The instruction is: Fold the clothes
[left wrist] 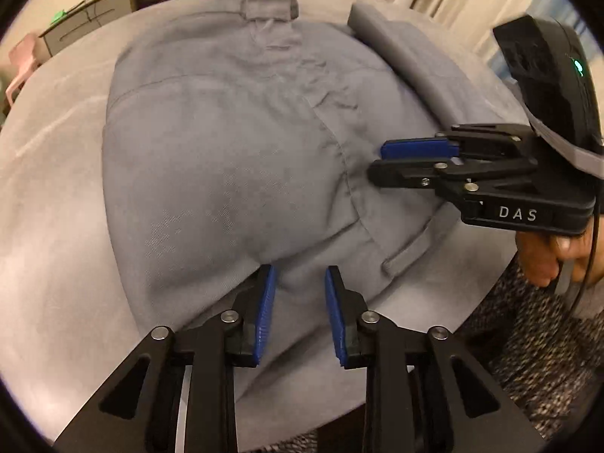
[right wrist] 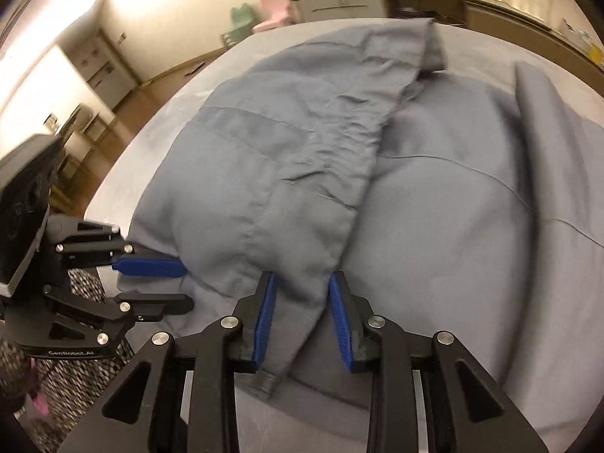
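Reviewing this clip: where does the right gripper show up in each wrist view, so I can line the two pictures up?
Left wrist view: the right gripper enters from the right edge, its fingers pointing left over the grey shirt.
Right wrist view: the right gripper fills the bottom centre, a fold of the shirt between its blue pads.
Shared landmark: the pink chair beyond the table.

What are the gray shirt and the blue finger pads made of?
Shirt: looks like woven cloth, maybe cotton, matte; it wrinkles, and you can see stitched seams and a fine weave.
Pads: probably rubber or soft plastic, matte blue; tiny ridges run across them, likely for grip.
Table: seems covered in soft gray fabric with faint brush marks.
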A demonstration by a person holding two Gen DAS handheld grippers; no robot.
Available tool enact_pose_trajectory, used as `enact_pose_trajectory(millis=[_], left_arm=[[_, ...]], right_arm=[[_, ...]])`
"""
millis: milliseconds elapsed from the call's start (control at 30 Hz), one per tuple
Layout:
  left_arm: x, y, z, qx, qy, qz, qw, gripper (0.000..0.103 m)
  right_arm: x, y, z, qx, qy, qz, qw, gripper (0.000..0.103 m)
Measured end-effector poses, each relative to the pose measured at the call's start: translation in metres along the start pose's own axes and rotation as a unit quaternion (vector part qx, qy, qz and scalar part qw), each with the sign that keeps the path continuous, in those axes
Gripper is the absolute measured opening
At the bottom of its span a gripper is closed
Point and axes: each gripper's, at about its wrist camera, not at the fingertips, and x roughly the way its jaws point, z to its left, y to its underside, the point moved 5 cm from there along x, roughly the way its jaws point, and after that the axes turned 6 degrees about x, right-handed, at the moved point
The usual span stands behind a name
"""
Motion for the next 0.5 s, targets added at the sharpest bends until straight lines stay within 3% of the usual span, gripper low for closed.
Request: enact_pose_trajectory(millis=[100,167,200,233,333,500], left_arm=[[-0.028,-0.002,-0.012,0.001,0.013,-0.063,0.9979,0.024],[-0.047,0.000,0.006,-0.041,0.001,-0.113,0.9928,0.025],[-0.057,0.002,0.016,-0.062,-0.005,-0.137,0.9887,0.024],[-0.059,0.002,0.028,-0.083,-0.010,-0.142,0.9864,0.024],[-0.045,0.019,0.068,-0.154,-0.027,-0.129,0.9793,0.024],[-0.006,0.023,0.069,-0.158,-0.003,-0.089,0.9833,0.024]], right_arm=[[0.008,-0.008,0.023,-0.003,-0.020,-0.027,0.999,0.032],[0.014,-0.028,0.045,-0.002,-0.031,-0.035,0.999,0.032],[0.005,-0.026,0.030,0.000,-0.034,-0.033,0.999,0.033],[-0.007,-0.023,0.010,0.002,-0.037,-0.030,0.999,0.033],[0.006,-0.012,0.002,0.008,-0.051,-0.002,0.999,0.034],[0.024,-0.006,0.003,0.027,-0.062,0.015,0.998,0.035]])
